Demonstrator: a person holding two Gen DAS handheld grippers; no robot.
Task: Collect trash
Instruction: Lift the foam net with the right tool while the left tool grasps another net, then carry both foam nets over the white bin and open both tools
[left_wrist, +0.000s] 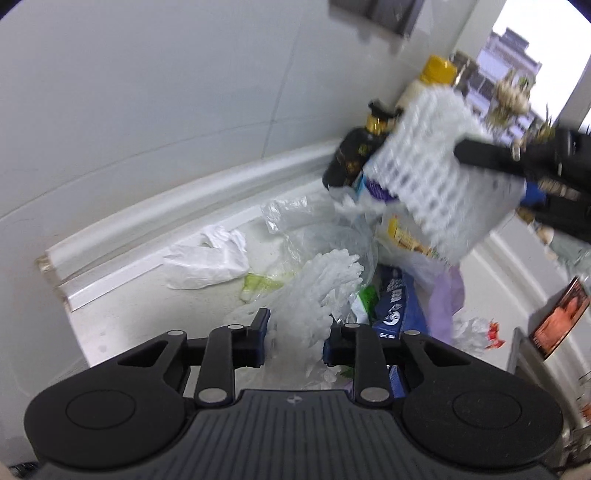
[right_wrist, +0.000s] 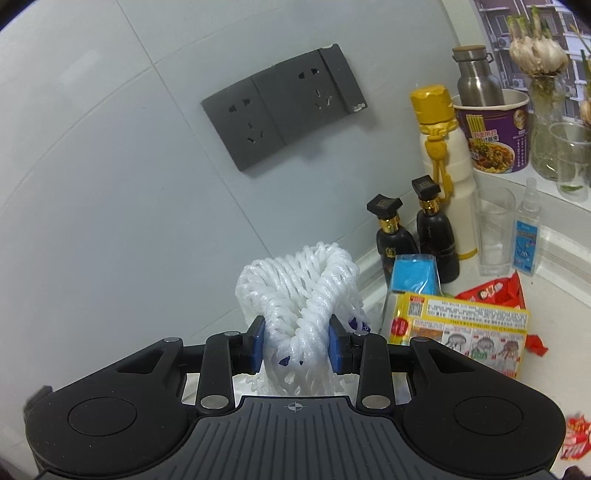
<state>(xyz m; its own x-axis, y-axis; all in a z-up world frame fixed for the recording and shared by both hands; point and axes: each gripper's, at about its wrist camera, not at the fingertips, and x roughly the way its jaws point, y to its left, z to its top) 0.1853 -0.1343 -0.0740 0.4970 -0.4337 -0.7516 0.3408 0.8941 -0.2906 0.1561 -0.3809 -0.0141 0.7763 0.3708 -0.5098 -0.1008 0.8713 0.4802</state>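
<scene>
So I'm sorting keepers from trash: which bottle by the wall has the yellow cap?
The tall cream bottle with a yellow cap and strap, behind the two short black bottles, whose caps are black.

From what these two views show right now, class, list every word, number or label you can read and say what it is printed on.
Nothing reads with certainty.
yellow packet: small print and a square code, too small to read.
purple noodle cup: characters, blurred.
spray bottle: label too small.
red wrapper: marks, illegible.
blue pack: white characters, blurred.
</scene>
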